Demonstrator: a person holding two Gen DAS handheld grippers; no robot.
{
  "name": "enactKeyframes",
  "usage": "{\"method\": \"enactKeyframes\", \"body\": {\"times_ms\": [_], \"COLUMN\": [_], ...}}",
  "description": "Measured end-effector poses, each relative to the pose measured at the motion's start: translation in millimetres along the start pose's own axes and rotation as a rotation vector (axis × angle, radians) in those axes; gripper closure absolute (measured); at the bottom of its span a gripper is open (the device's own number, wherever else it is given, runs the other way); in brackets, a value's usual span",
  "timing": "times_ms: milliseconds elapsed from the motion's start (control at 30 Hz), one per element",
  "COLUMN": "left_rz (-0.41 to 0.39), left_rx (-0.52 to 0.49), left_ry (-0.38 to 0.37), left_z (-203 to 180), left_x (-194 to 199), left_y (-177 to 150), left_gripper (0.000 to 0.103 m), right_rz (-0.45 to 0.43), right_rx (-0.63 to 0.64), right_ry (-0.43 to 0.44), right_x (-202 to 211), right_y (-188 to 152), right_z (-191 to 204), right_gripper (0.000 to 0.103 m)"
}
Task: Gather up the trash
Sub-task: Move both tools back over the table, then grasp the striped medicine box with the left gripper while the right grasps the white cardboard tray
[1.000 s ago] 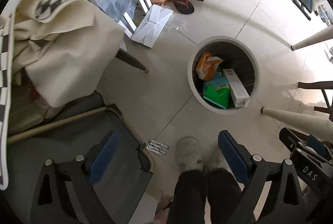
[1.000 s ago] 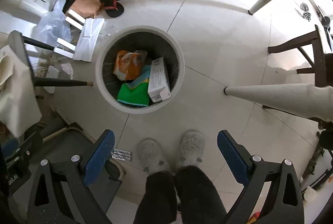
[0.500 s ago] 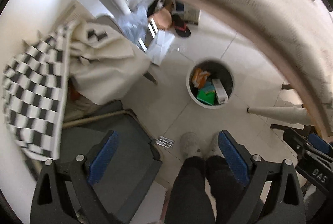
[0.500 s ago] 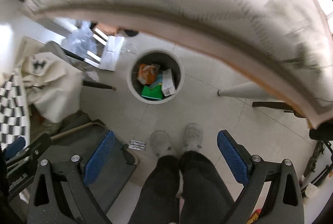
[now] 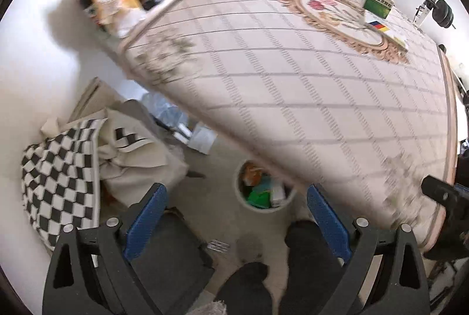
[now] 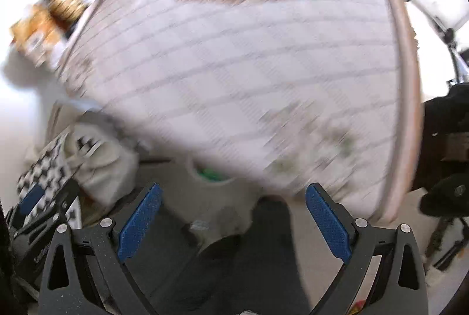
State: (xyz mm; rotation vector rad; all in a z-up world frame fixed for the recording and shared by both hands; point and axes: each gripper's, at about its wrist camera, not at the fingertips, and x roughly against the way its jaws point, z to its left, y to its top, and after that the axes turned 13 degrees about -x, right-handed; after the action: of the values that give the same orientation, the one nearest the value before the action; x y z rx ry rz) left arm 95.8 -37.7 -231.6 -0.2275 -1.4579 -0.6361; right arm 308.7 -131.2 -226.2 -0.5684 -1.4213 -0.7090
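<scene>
Trash bin (image 5: pixel 265 193): round, white-rimmed, upright on the floor, mouth up, partly under the table (image 5: pixel 293 74) edge, holding a green packet (image 5: pixel 259 197). Left gripper (image 5: pixel 236 222) and right gripper (image 6: pixel 233 221): jaws wide, empty. Green box (image 5: pixel 378 3) on the far tabletop.

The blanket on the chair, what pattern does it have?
Black and white checks on the blanket, clearest in the left wrist view.
</scene>
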Motion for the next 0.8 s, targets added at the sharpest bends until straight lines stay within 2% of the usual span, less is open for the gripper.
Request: {"method": "enactKeyframes", "body": {"times_ms": [133, 333, 367, 500, 667, 800], "left_rz": [0.043, 0.162, 0.192, 0.273, 0.382, 0.433], "left_rx": [0.005, 0.05, 0.071, 0.172, 0.412, 0.542], "left_ry": [-0.038, -0.082, -0.109, -0.192, -0.336, -0.36], "left_z": [-40.5, -110.1, -126.4, -166.6, -199.0, -211.8], "left_x": [-20.7, -69.4, -82.3, -118.2, -169.3, -195.8], "left_y": [68.1, 195.4, 224.1, 297.1, 367.1, 398.6], "left_gripper": [0.005, 0.005, 0.005, 0.005, 0.006, 0.006], "right_rz": [0.021, 0.021, 0.013, -0.023, -0.046, -0.077], "right_rx": [-0.116, -0.302, -0.329, -0.418, -0.506, -0.532], "right_ry": [-0.056, -0.12, -0.126, -0.139, -0.15, -0.195], "right_x": [-19.9, -64.9, -70.5, -84.4, -103.1, -112.7], "right_y": [84.5, 223.3, 250.2, 328.1, 389.4, 420.9], "right_z": [-47.8, -118.1, -127.7, -153.6, -168.8, -178.0], "right_gripper": [0.003, 0.003, 0.003, 0.003, 0.003, 0.003]}}
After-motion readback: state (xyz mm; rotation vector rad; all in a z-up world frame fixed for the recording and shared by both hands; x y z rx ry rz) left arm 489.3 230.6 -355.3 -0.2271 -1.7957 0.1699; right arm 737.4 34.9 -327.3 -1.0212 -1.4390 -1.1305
